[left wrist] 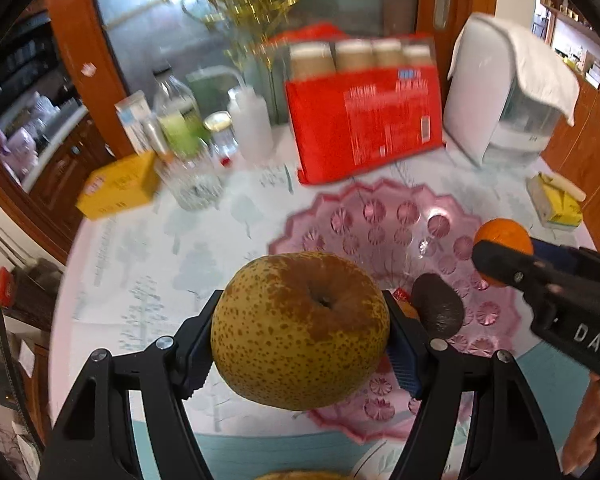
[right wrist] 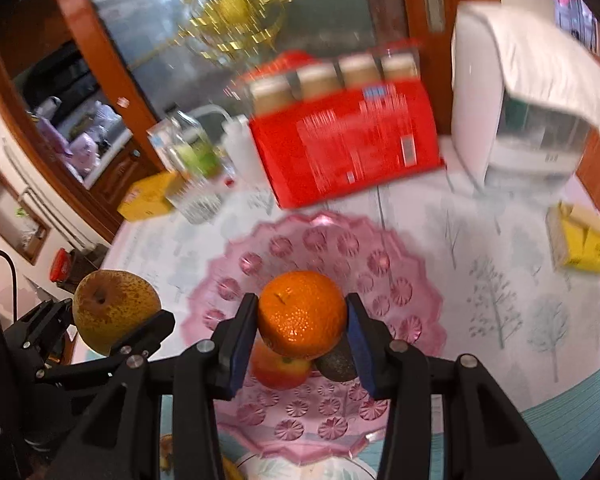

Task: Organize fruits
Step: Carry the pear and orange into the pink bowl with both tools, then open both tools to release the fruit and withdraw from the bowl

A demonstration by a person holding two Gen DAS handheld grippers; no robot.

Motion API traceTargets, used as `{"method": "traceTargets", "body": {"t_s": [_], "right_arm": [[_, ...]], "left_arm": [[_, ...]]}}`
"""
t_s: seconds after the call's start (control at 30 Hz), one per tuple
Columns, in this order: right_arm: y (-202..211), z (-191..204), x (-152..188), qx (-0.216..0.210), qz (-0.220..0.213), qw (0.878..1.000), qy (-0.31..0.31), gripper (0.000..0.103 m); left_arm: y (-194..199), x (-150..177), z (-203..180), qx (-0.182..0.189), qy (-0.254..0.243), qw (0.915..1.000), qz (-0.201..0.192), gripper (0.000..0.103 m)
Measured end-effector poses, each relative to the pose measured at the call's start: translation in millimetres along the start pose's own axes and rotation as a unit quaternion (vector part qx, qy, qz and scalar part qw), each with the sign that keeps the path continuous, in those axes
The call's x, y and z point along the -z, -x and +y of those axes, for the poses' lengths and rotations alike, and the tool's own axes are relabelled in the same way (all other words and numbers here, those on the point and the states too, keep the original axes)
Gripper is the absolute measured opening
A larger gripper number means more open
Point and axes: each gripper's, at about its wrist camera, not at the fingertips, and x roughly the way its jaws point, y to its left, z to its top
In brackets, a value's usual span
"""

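Delivery step: pink glass fruit dish (right wrist: 400,240) at frame centre, already holding apple (right wrist: 278,368) and avocado (right wrist: 336,364). Left gripper (left wrist: 300,344) clamping russet pear (left wrist: 300,330); right gripper (right wrist: 302,320) clamping orange (right wrist: 302,314). Next, presumably: lowering onto free dish areas, then release.

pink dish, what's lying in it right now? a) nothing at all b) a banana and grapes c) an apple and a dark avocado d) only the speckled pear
c: the right wrist view shows a red apple and a dark avocado lying in the pink dish, below the orange that the right gripper holds.
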Motion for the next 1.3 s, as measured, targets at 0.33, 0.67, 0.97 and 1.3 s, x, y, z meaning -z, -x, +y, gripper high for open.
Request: {"method": "traceTargets", "body": {"t_s": [0.33, 0.67, 0.97, 1.3], "right_arm": [[-69.5, -19.0, 4.1, 0.025, 0.039, 0.999, -0.022, 0.044], [-96.4, -13.7, 5.7, 0.035, 0.043, 0.998, -0.009, 0.046], [-95.8, -6.6, 8.8, 0.013, 0.04, 0.999, -0.002, 0.055], [-72.2, -8.8, 10.7, 0.006, 0.02, 1.0, -0.007, 0.058]], "left_arm": [[-76.5, 10.1, -16.4, 0.024, -0.014, 0.9988, 0.04, 0.072], [-93.9, 10.8, -11.8, 0.04, -0.002, 0.9982, 0.045, 0.072], [-82.1, 10.3, -11.8, 0.049, 0.001, 0.9984, 0.03, 0.09], [-63.7, 13.2, -11.6, 0.042, 0.003, 0.9986, 0.034, 0.092]]}}
